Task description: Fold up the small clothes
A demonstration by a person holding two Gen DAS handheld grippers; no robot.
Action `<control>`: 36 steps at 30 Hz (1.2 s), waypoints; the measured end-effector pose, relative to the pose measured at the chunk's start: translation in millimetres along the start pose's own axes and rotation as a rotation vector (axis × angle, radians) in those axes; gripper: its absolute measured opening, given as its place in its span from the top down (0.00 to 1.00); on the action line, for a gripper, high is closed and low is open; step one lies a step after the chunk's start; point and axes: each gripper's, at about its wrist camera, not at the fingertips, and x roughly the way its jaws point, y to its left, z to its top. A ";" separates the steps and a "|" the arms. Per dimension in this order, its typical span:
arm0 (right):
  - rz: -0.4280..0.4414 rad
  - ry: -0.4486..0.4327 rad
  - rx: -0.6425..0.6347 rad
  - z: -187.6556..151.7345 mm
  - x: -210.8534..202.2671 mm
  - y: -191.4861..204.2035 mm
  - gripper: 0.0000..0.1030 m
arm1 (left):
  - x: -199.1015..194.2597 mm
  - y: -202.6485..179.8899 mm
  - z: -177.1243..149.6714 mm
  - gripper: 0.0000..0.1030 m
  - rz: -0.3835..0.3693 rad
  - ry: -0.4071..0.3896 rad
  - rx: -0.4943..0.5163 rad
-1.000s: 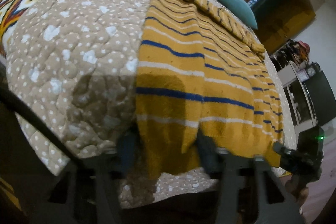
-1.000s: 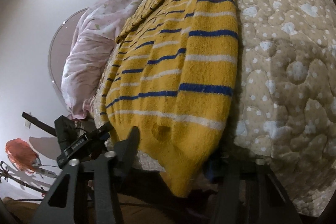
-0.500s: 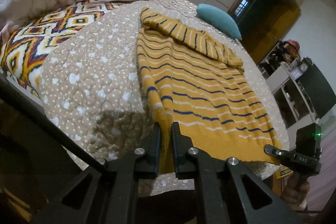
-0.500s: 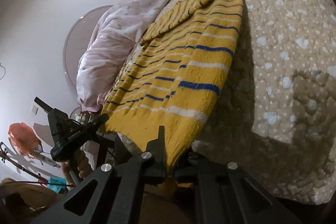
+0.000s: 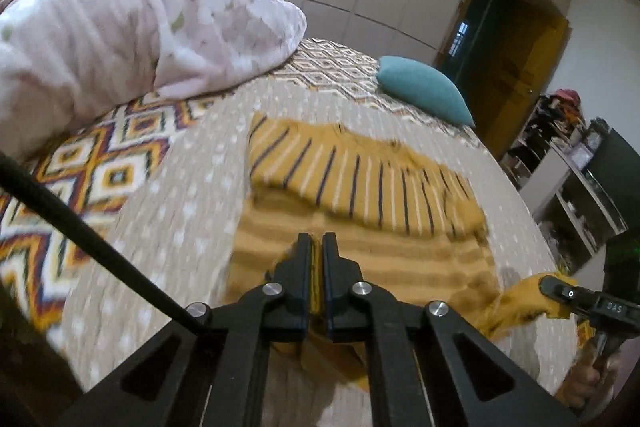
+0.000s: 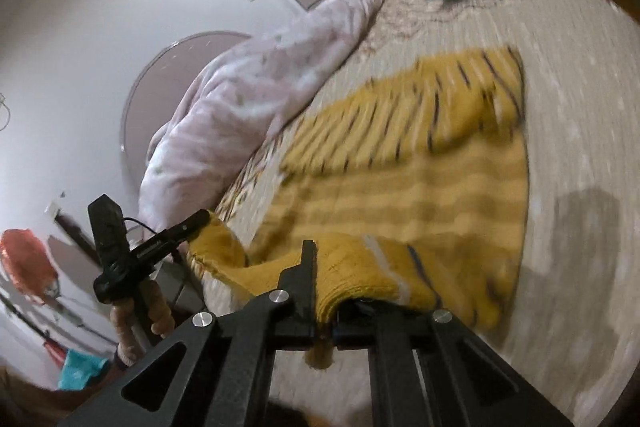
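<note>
The yellow striped sweater (image 5: 360,227) lies on the dotted beige quilt (image 5: 172,195) of the bed, with its sleeves folded across the far part. Its near hem is lifted off the quilt at both corners. The left hand-held gripper (image 5: 316,247) has its jaws almost together, with a thin layer of the yellow knit pinched between them. The right hand-held gripper (image 6: 324,291) is also closed on the hem; the cloth bunches over its fingers and a small piece hangs below them. In each view the other gripper shows at the edge, holding its own corner of the hem.

My judgement is that the step in hand is the bottom-to-top fold: both corners are raised and the hem is being carried toward the sleeves. Both pictures are blurred, so fine details of the knit cannot be read.

The next move calls for keeping both corners level and the hem stretched between them, then laying it down near the sleeves, so the edges meet straight. A pink blanket (image 5: 132,31) and a teal pillow (image 5: 424,91) lie farther back on the bed, apart from the sweater.
</note>
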 end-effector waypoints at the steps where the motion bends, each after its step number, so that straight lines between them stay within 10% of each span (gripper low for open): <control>1: -0.014 -0.009 -0.006 15.6 5.8 -0.8 0.94 | 13.5 0.4 15.0 0.95 0.003 0.002 -0.011; 14: -0.201 0.009 0.066 133.6 108.5 -68.3 0.94 | 153.6 5.6 100.9 0.95 0.136 0.099 -0.011; 21: -0.164 0.010 0.224 166.6 145.2 -125.1 0.93 | 202.2 27.6 129.0 0.96 0.215 0.131 -0.058; 26: -0.218 0.027 0.249 185.2 172.3 -143.3 0.92 | 218.2 61.3 149.3 0.95 0.163 0.153 -0.192; 30: -0.170 0.019 0.353 190.4 177.5 -165.5 0.87 | 209.9 69.7 145.5 0.60 0.135 0.145 -0.182; 36: -0.044 -0.104 0.587 185.5 151.2 -200.4 0.66 | 208.3 66.3 114.7 0.48 0.065 0.213 -0.123</control>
